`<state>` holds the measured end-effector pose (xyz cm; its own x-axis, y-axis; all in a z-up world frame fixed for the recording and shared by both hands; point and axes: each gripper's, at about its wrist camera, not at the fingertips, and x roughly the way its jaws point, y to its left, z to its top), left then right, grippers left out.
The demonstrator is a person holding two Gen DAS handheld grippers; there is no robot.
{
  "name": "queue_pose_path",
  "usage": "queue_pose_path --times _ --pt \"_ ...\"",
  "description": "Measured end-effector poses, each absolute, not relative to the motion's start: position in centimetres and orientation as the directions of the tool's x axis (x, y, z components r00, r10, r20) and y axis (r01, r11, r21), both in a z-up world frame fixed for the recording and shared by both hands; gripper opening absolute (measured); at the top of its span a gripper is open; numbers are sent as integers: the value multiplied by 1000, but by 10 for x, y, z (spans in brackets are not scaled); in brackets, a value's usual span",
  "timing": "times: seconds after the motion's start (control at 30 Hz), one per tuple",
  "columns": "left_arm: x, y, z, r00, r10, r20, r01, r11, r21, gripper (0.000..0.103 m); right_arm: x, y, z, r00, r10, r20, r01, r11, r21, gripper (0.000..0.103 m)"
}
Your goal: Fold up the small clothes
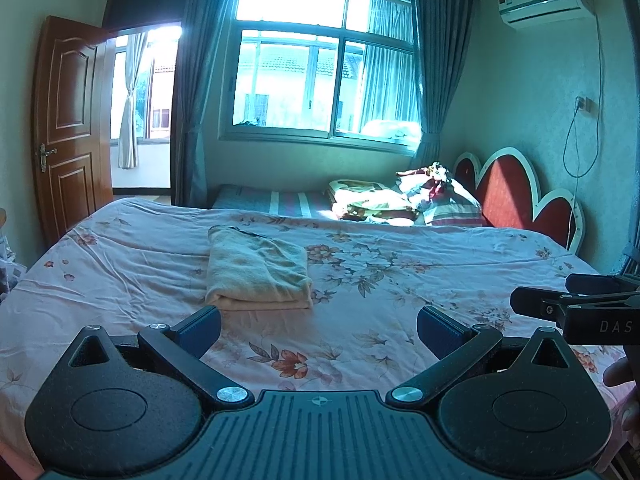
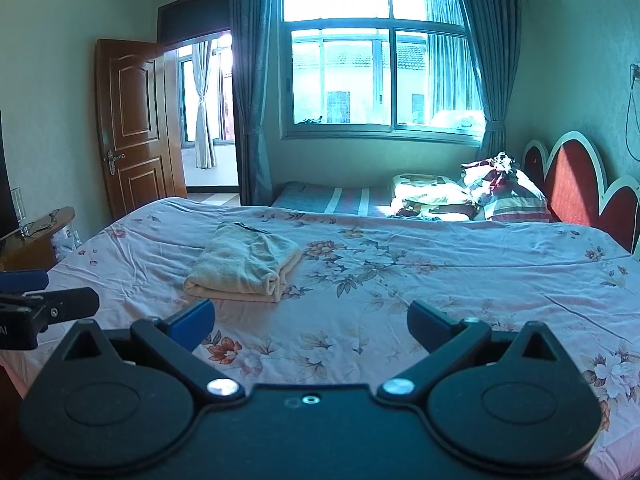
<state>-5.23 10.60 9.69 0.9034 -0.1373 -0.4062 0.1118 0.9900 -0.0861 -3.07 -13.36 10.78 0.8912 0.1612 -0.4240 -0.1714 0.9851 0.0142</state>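
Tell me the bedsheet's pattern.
Pale pink bedsheet with a floral print, clearest in the right wrist view.

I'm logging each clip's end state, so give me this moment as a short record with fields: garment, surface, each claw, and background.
garment: cream cloth, folded into a neat rectangle, lying flat
surface: bed with pink floral sheet
garment position: left of centre on the sheet, ahead of both claws
left claw: open, empty, apart from the cloth
right claw: open, empty, apart from the cloth
background: window with blue curtains, open wooden door, red headboard, piled bedding by the headboard
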Motion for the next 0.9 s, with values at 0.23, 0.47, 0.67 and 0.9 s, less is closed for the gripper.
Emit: queue_pose_path --times 0.23,0.47,0.67,0.9 --pt "-53 101 97 902 -139 -408 120 990 -73 103 -31 -137 105 891 157 -426 -168 986 10 102" --pt "-51 98 99 904 -137 -404 120 990 -69 103 -29 -140 106 892 158 -424 -169 986 12 102" --pt "-50 97 98 904 -138 -405 121 990 -66 103 -28 -141 106 892 158 -424 -169 985 11 102" --pt "-48 95 98 905 -136 -403 121 991 -64 103 -28 -141 106 892 157 -424 -169 986 11 102"
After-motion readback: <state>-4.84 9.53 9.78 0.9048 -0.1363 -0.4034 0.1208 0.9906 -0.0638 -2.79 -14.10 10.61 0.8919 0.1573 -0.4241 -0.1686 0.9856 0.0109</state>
